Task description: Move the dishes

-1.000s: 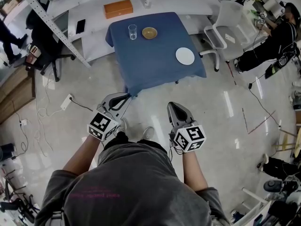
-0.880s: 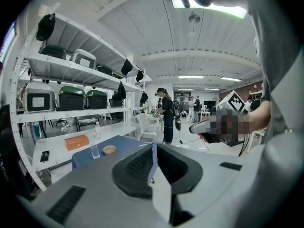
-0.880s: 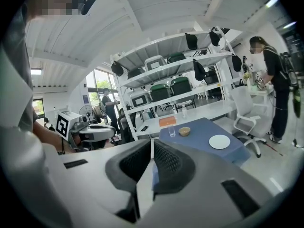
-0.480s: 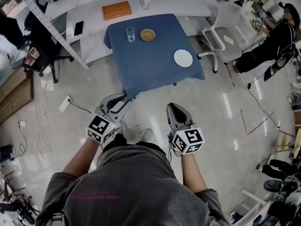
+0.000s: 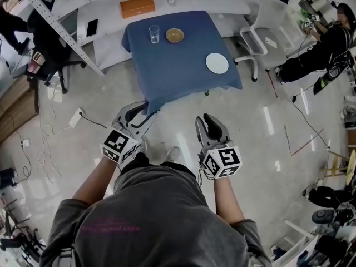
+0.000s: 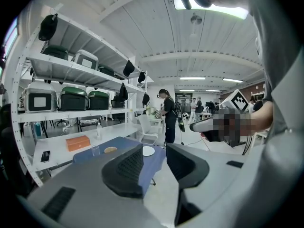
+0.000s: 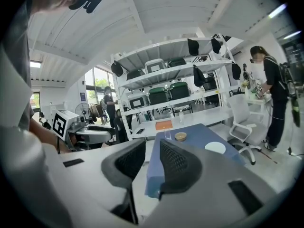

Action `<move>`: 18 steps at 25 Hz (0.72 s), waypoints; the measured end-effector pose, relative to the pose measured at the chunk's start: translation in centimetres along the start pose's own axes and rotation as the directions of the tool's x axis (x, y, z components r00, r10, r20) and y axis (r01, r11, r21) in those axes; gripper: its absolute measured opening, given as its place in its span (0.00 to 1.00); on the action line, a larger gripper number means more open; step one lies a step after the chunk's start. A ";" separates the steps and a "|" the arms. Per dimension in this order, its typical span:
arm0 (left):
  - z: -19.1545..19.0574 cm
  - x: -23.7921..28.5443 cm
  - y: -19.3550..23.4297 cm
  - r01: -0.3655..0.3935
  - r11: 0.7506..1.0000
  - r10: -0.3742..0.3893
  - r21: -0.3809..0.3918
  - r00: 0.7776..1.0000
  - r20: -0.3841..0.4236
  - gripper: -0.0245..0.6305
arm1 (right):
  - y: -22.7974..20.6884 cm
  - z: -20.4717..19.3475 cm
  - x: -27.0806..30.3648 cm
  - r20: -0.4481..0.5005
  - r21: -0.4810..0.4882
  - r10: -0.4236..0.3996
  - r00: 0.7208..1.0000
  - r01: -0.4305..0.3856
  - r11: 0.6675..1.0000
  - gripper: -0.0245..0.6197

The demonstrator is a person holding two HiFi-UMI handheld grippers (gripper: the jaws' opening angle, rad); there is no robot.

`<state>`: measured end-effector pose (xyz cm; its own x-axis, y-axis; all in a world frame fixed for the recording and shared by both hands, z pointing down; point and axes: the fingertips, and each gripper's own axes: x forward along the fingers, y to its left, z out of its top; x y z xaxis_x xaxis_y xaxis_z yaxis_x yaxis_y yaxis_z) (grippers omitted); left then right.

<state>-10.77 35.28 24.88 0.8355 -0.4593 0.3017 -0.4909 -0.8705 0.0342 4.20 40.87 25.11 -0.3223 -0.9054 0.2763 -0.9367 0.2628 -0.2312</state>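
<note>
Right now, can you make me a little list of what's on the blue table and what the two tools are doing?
Table: square table under a blue cloth
Dishes: clear drinking glass, small brown bowl, round white plate
Layout: glass beside bowl at far side; plate apart, by right edge
Left tool: jaws apart, empty, short of table
Right tool: jaws apart, empty, short of table

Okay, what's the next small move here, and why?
Probably step forward toward the blue-clothed table: the white plate, bowl and glass sit well ahead of both claws, and the left claw and right claw are open and empty.
</note>
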 end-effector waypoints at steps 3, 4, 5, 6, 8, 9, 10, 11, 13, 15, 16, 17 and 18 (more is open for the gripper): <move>0.0 0.0 -0.2 -0.005 1.000 0.005 -0.004 1.000 -0.002 0.27 | -0.2 0.1 -0.2 0.001 -0.007 -0.001 1.000 0.001 1.000 0.17; 0.0 0.0 -0.4 -0.009 1.000 0.009 -0.008 1.000 -0.002 0.27 | -0.2 0.2 -0.4 0.001 -0.010 0.000 1.000 0.000 1.000 0.17; -0.1 0.1 -0.6 -0.014 1.000 0.014 -0.012 1.000 -0.002 0.27 | -0.4 0.2 -0.5 0.002 -0.012 0.001 1.000 -0.001 1.000 0.17; -0.1 0.2 -0.7 -0.018 1.000 0.018 -0.014 1.000 -0.001 0.27 | -0.5 0.3 -0.7 0.003 -0.013 0.002 1.000 -0.002 1.000 0.18; -0.2 0.5 -1.0 -0.026 1.000 0.026 -0.017 1.000 0.001 0.27 | -1.0 0.3 -0.9 0.007 -0.017 0.004 1.000 -0.004 1.000 0.19; -0.2 0.6 -1.2 -0.029 0.999 0.029 -0.019 1.000 0.002 0.27 | -1.2 0.2 -1.0 0.007 -0.018 0.007 1.000 -0.007 1.000 0.19; -0.3 0.7 -1.4 -0.033 0.999 0.033 -0.022 0.999 0.002 0.27 | -1.3 0.1 -1.2 0.004 -0.019 0.010 1.000 -0.010 1.000 0.20; -0.4 0.7 -1.6 -0.037 0.999 0.037 -0.025 0.999 0.001 0.27 | -1.5 -0.1 -1.3 0.000 -0.020 0.014 1.000 -0.014 1.000 0.21; -0.5 0.9 -2.2 -0.047 0.998 0.047 -0.030 0.999 0.000 0.27 | -1.9 -0.5 -1.6 -0.007 -0.022 0.022 1.000 -0.022 1.000 0.22; -0.5 1.2 -2.8 -0.056 0.998 0.056 -0.033 0.998 0.001 0.27 | -2.3 -0.9 -1.9 -0.011 -0.022 0.027 1.000 -0.027 0.999 0.22; -0.4 1.3 -3.0 -0.059 0.998 0.059 -0.033 0.998 0.001 0.27 | -2.5 -1.0 -2.0 -0.013 -0.021 0.030 0.999 -0.030 0.999 0.22; -0.4 1.5 -3.2 -0.063 0.997 0.063 -0.033 0.998 0.001 0.27 | -2.7 -1.0 -2.1 -0.014 -0.020 0.033 0.999 -0.033 0.999 0.22; -0.3 1.6 -3.4 -0.065 0.997 0.065 -0.032 0.998 0.000 0.27 | -2.8 -1.0 -2.1 -0.015 -0.019 0.035 0.999 -0.035 0.999 0.22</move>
<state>-7.89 37.56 25.54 0.8016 -0.5151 0.3036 -0.5521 -0.8326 0.0451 7.37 42.42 26.10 -0.3568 -0.8907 0.2818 -0.9272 0.3008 -0.2232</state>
